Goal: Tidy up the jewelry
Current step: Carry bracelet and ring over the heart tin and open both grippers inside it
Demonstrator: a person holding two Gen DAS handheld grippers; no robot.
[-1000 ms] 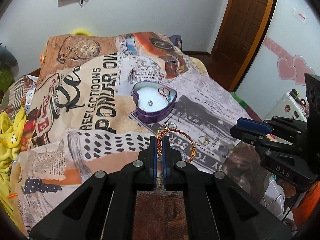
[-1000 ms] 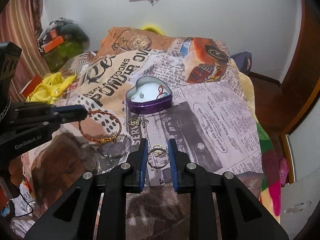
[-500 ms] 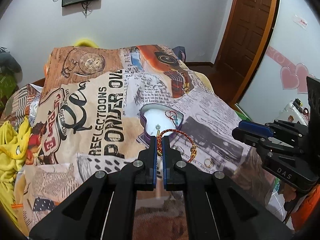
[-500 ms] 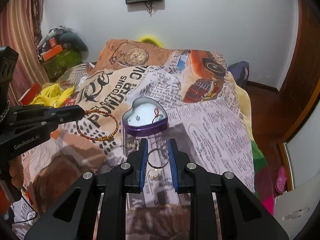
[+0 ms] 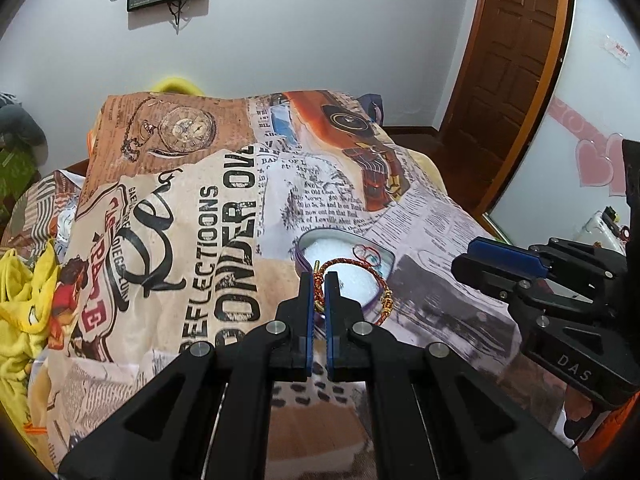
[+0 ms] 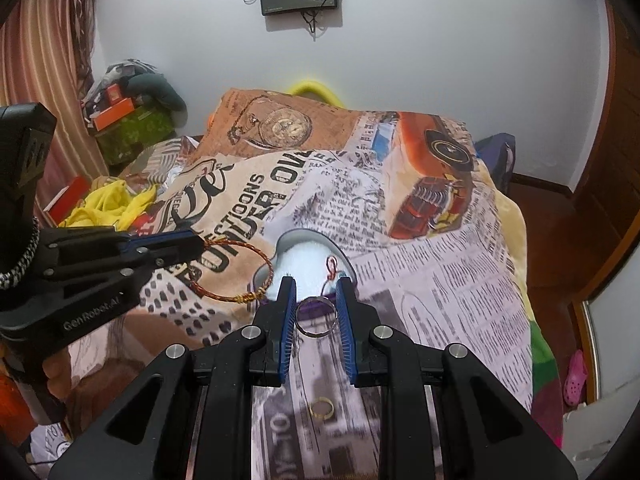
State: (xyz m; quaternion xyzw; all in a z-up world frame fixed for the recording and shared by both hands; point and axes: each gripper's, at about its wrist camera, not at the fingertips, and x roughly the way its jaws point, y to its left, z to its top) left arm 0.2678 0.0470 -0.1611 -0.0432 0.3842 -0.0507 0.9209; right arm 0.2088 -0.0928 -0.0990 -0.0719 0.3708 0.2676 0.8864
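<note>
Red-gold bracelet (image 5: pixel 352 280) pinched in left gripper (image 5: pixel 319 280) (fingers nearly closed); silver ring (image 6: pixel 317 316) clamped between right gripper (image 6: pixel 317 286) fingers, above heart-shaped tin (image 6: pixel 304 240)

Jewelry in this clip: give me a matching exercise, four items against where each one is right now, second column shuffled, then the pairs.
Items:
1. bracelet
2. silver ring
3. gold ring
4. heart tin

Places:
A. lying loose on the blanket
B. pinched in the left claw
C. resting on the blanket, open, white lining showing
D. held between the fingers of the right claw

Pairs: 1-B, 2-D, 3-A, 4-C
</note>
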